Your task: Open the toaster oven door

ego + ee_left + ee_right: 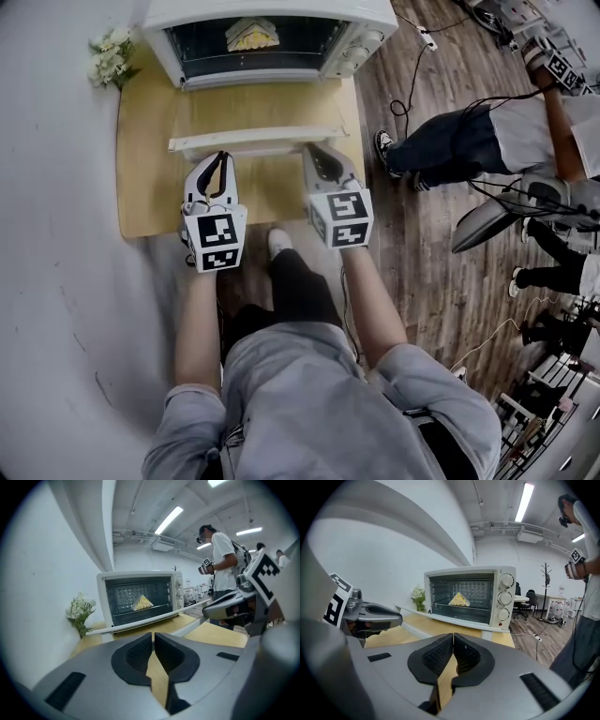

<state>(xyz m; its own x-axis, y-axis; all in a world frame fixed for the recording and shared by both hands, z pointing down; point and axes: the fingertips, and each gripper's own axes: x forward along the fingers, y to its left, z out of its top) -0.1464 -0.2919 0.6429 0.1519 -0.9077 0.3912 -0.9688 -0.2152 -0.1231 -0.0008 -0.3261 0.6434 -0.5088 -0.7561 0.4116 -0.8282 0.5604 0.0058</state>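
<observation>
Wooden tabletop (150,141): left claw (221,157), right claw (316,152) side by side, closed, empty, facing toaster oven (272,13)

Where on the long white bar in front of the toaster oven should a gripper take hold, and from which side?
Probably near the middle of the white bar, coming from the person's side, opposite the toaster oven. It is long, thin and lies level, crosswise, so fingers set above and below it should close across its narrow thickness.
</observation>
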